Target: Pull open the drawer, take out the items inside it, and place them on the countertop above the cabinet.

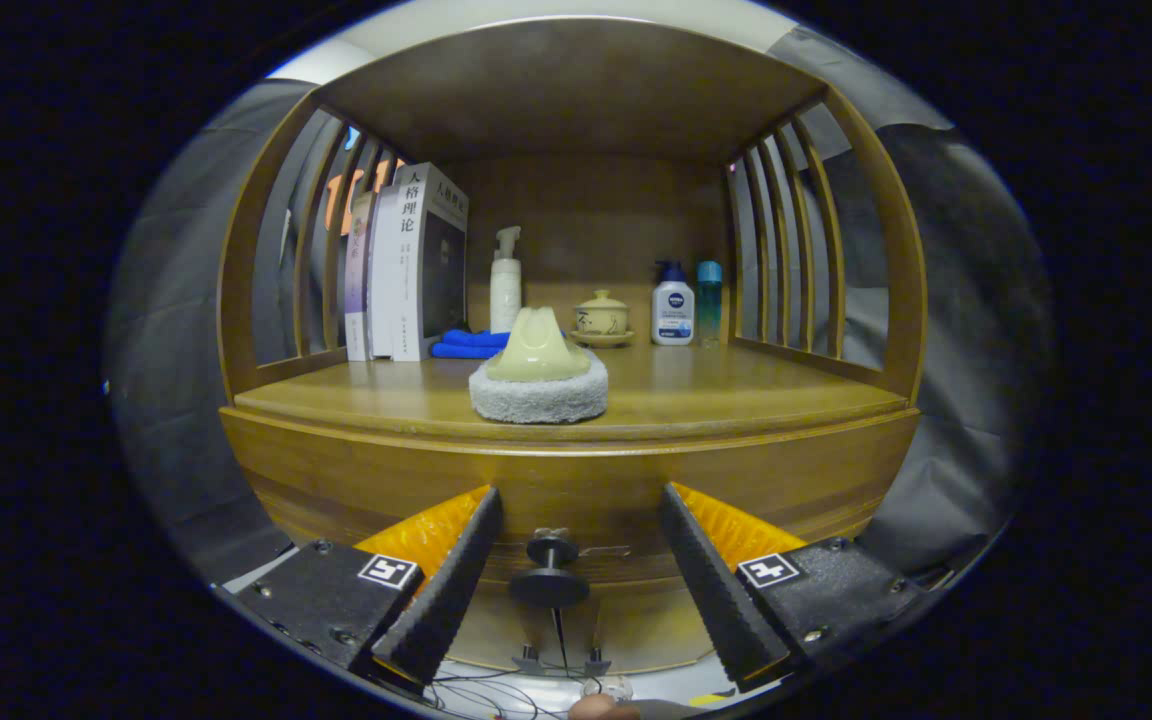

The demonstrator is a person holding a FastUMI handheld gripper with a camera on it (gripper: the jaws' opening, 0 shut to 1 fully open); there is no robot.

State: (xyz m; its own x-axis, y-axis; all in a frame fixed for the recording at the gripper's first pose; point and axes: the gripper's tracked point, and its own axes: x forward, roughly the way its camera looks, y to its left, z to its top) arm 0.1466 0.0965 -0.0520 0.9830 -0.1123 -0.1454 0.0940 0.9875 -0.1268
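On the countertop [736,395], upright books [406,265] are standing at the left with a blue cloth [466,343] beside them, then a white pump bottle [505,280], a scrubbing pad with a pale handle [539,375] sitting near the front edge, a lidded ceramic cup [602,318] and two bottles [684,302]. Below, the gripper [576,590] is hanging wide open, holding nothing, its fingers flanking the drawer's dark knob [550,570] without touching it. The drawer [576,500] is sitting closed.

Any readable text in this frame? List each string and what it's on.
"人格理论": spine of the white book, upright at the shelf's left.
Purple book beside it: spine print too blurred to read.
Blue-capped white bottle: label too small to read reliably.
Pump bottle: no legible print.
Square markers on the gripper: patterns, no text. Its fingers are open, with the drawer knob between them.
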